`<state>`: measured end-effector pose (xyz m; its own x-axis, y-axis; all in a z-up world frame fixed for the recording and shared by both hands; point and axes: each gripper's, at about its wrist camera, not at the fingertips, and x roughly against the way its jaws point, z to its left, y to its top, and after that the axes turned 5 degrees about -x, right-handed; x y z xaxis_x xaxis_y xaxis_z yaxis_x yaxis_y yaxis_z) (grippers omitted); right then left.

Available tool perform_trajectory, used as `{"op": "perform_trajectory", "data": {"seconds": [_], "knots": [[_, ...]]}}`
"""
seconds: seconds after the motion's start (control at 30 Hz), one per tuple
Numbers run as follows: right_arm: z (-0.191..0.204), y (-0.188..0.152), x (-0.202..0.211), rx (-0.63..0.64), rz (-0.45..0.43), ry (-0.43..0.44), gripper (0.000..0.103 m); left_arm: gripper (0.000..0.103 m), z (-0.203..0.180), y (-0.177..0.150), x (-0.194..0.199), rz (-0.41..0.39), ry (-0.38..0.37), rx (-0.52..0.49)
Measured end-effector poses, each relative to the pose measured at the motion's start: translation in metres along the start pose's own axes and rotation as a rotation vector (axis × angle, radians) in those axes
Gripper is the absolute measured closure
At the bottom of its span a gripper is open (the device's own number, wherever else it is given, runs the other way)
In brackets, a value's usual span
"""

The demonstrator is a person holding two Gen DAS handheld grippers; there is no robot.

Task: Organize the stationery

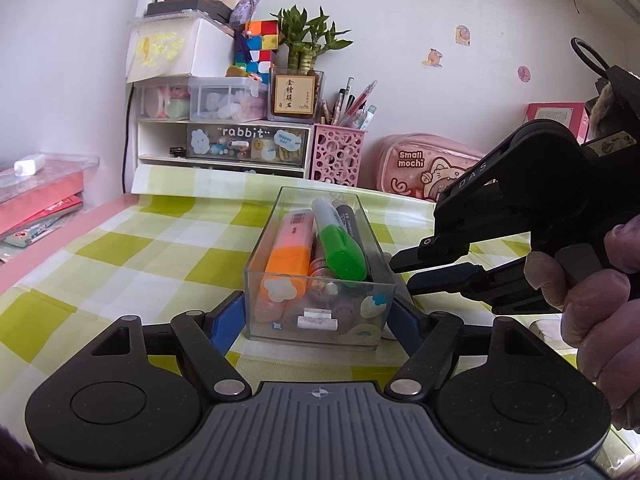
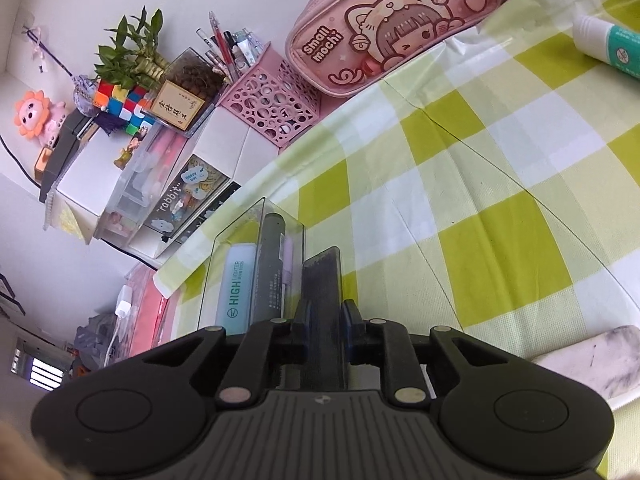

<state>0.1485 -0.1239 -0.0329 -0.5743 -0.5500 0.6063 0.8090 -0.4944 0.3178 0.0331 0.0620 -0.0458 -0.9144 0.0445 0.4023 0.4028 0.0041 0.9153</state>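
Nearest to me in the left wrist view, my left gripper had its blue pads pressed on the two long walls of the clear plastic box, pinching it at its near end where it stood on the green-checked tablecloth. Inside the box lay an orange highlighter on the left, a green highlighter slanting over the middle, a grey marker along the right wall, and small bits I could not make out at the near end.

Just right of the box, my right gripper reached in from the side, held by a hand. Its fingers were drawn close on a thin dark flat piece, which stood at the box's right wall; what that piece was I could not tell.

The right wrist view alone showed a pale blue highlighter marked HIGH in the box, a glue stick far off on the cloth, and a smudged white eraser near my right side.

Farther back, both views showed a pink pen holder full of pens, a pink pencil case lettered Small mochi, and a white drawer unit carrying clear boxes, a puzzle cube and a potted plant.
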Motion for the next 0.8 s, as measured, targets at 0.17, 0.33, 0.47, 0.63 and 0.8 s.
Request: {"op": "perform_trajectory", "data": {"seconds": [0.17, 0.33, 0.47, 0.63, 0.8], "knots": [[-0.003, 0.001, 0.001, -0.036, 0.012, 0.018, 0.082, 0.029, 0.001, 0.000, 0.000, 0.006, -0.003, 0.001], [-0.002, 0.002, 0.002, -0.032, 0.020, 0.009, 0.082, 0.029, 0.002, 0.001, 0.000, 0.013, -0.007, 0.006], [0.001, 0.000, 0.004, -0.005, 0.010, -0.012, 0.082, 0.028, 0.004, 0.001, 0.000, 0.022, -0.008, 0.021], [0.008, -0.002, 0.004, 0.064, -0.002, -0.037, 0.079, 0.028, 0.005, 0.001, 0.000, 0.024, -0.006, 0.023], [0.019, -0.008, 0.003, 0.175, -0.025, -0.075, 0.076, 0.028, 0.008, 0.001, 0.001, 0.026, -0.007, 0.035]]}}
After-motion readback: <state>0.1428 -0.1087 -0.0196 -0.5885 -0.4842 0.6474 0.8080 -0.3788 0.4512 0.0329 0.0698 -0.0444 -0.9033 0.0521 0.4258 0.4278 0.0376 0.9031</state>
